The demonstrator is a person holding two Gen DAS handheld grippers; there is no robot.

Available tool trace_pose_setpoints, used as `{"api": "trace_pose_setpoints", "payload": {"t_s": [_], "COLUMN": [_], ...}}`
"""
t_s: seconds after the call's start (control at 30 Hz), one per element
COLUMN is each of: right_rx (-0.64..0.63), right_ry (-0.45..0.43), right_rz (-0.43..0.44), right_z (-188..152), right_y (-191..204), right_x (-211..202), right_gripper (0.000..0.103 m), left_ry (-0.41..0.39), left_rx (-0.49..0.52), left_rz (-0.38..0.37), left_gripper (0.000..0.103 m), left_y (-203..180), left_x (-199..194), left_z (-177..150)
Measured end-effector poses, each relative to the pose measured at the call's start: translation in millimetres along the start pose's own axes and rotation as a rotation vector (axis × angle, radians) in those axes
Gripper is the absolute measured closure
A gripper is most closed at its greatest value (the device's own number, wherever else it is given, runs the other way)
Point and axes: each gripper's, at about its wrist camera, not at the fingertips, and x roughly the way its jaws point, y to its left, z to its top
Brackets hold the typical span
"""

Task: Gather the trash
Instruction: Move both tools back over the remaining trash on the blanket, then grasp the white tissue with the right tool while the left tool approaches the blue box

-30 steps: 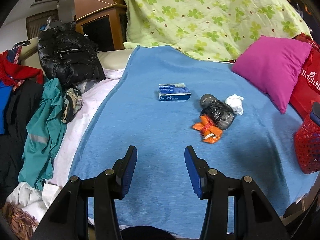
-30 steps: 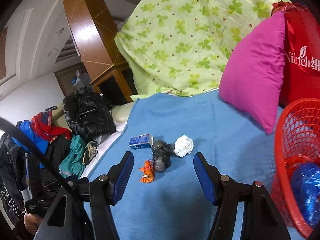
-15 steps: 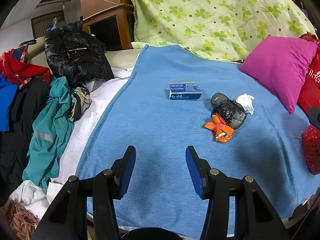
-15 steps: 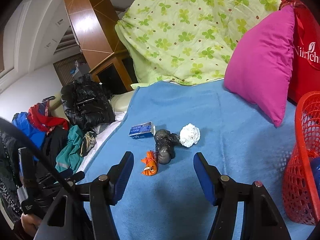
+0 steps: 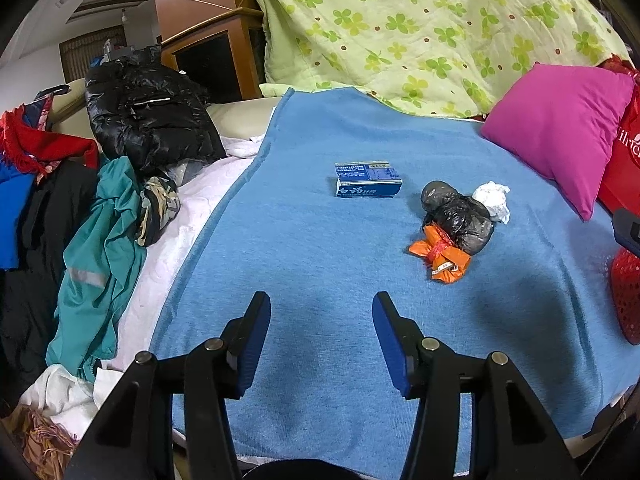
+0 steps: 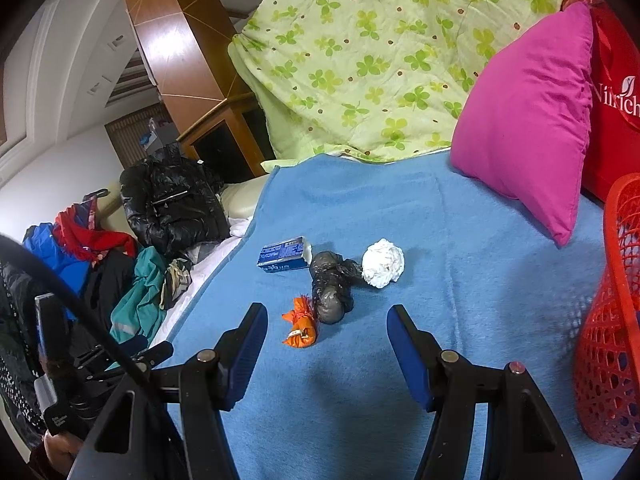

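Observation:
Four pieces of trash lie on a blue blanket (image 5: 320,264): a blue carton (image 5: 368,179) (image 6: 285,257), a knotted black bag (image 5: 458,216) (image 6: 332,286), an orange wrapper (image 5: 440,255) (image 6: 300,323) and a white paper ball (image 5: 494,200) (image 6: 383,263). My left gripper (image 5: 321,308) hovers open over bare blanket, short of the carton. My right gripper (image 6: 326,318) is open too, with the orange wrapper and the black bag's near end just beyond its fingertips. A red mesh basket (image 6: 612,320) (image 5: 626,292) stands at the right.
A magenta pillow (image 5: 560,128) and a red bag (image 6: 612,92) lie at the right, a green clover quilt (image 5: 420,24) at the back. Piled clothes, with a black jacket (image 5: 144,120) and teal garment (image 5: 104,248), crowd the left edge. A person's hand (image 6: 60,448) holds the left gripper's handle.
In the right wrist view the basket has slid toward the right edge and the trash now sits closer to the fingertips. The left view has shifted slightly, so the trash sits further right.

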Motion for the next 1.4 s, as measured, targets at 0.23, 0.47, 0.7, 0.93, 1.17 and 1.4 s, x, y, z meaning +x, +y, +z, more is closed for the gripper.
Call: {"api": "trace_pose_setpoints", "payload": {"t_s": [0.23,0.47,0.7,0.93,1.17,1.4], "right_rx": [0.007,0.009,0.010,0.007,0.001,0.015], "right_ry": [0.012,0.030,0.048,0.071,0.094,0.098], "right_rz": [0.008,0.017,0.025,0.023,0.016,-0.035], "right_z": [-2,-2,-1,1,2,13], "right_y": [0,2,4,4,3,-13], "right_x": [8,16,26,39,56,79], "right_gripper": [0.037,0.037,0.037,0.037,0.037,0.037], "left_ry": [0.013,0.028,0.046,0.069,0.096,0.112], "left_rx": [0.010,0.017,0.019,0.011,-0.002,-0.008], "left_rz": [0.008,0.010,0.012,0.017,0.019,0.021], "left_gripper": [0.049,0.049,0.049,0.049,0.049,0.049], "left_y": [-2,-5,-5,-2,3,9], "left_x": [8,18,29,43,59,77], "left_z": [-1,-2,-2,-4,-5,-2]}}
